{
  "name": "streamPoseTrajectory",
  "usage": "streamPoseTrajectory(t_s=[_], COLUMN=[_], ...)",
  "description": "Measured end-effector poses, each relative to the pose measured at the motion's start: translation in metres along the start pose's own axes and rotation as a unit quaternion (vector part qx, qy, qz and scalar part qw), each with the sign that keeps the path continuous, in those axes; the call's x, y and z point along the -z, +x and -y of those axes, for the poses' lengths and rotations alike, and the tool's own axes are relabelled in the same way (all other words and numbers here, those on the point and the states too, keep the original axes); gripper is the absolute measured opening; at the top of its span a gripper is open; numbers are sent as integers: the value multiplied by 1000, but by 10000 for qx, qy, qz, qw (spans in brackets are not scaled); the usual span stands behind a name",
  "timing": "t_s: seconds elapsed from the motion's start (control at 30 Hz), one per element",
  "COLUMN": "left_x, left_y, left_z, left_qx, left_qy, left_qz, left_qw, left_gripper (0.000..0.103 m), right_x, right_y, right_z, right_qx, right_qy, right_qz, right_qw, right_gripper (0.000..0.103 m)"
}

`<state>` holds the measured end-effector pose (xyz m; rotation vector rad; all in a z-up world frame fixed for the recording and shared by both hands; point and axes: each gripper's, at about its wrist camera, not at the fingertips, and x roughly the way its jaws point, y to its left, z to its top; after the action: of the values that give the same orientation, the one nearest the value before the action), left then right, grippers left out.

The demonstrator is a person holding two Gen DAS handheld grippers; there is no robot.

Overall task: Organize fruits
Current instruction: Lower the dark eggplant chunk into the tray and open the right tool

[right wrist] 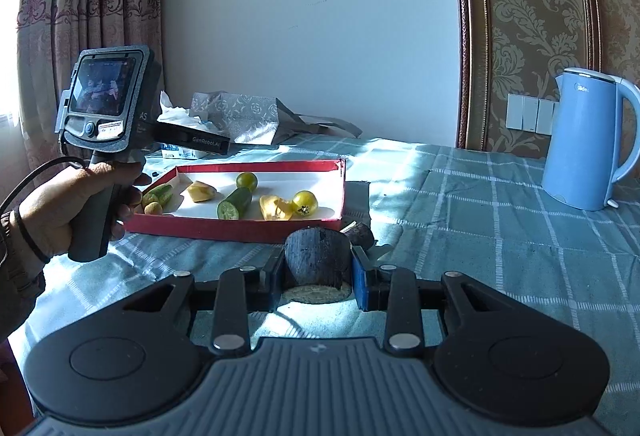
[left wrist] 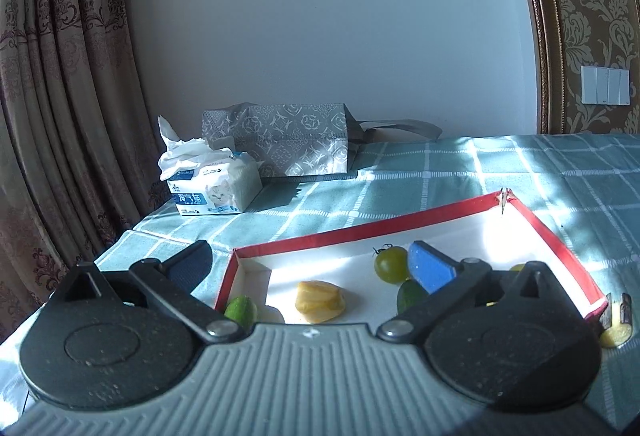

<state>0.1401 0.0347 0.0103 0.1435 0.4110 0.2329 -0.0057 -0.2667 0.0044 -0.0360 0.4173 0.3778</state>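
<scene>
- Left hand (right wrist: 76, 204) holds the left gripper (left wrist: 316, 268) by its handle at the tray's left end. Its jaws are spread wide w/ nothing pinched: one finger is outside the tray's left wall, the blue pad (left wrist: 430, 270) is over the tray.
- Red tray (right wrist: 240, 230) w/ white inside sits on the blue checked cloth (right wrist: 480, 236). The fruit bits are in it.
- In the tray, left to right in the right cam: a green cut piece (right wrist: 160, 194) & a small yellow bit (right wrist: 153, 208) at the left end, a yellow chunk (right wrist: 200, 191), a round green fruit (right wrist: 246, 181) toward the back, a cut green stick (right wrist: 234, 203), a yellow peeled piece (right wrist: 275, 208) touching a yellow-green round fruit (right wrist: 305, 202).
- Right gripper (right wrist: 318, 278) is low over the cloth, near the tray's front right corner. Its jaws are pressed in, pinching a dark stubby piece (right wrist: 316, 256) w/ a pale cut end facing down.
- Another dark piece (right wrist: 360, 234) lies on the cloth just behind it, beside the tray corner.
- Back left: tissue pack (left wrist: 212, 188) & a gray patterned bag (left wrist: 288, 140).
- Far right: blue kettle (right wrist: 588, 140) on the cloth, well apart from the tray.
</scene>
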Motion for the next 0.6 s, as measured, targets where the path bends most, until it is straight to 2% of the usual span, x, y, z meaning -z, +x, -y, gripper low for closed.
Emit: streamPoseTrajectory(t_s=[0.2, 0.47, 0.6], left_x=[26, 51, 54], left_y=[-37, -66, -70], left_z=[-24, -33, -30], left_qx=[84, 217, 264], left_qy=[-501, -638, -548], left_qz=[-89, -115, -167], left_qw=[9987, 9977, 9980], left_gripper=[103, 103, 103], right_x=[-21, -49, -61], right_y=[31, 92, 123], right_z=[-11, -17, -22], right_qx=[-187, -467, -508], right_qy=[-223, -367, -483], right_qz=[42, -41, -131], right_qw=[9996, 9982, 9975], right_gripper=[32, 32, 32])
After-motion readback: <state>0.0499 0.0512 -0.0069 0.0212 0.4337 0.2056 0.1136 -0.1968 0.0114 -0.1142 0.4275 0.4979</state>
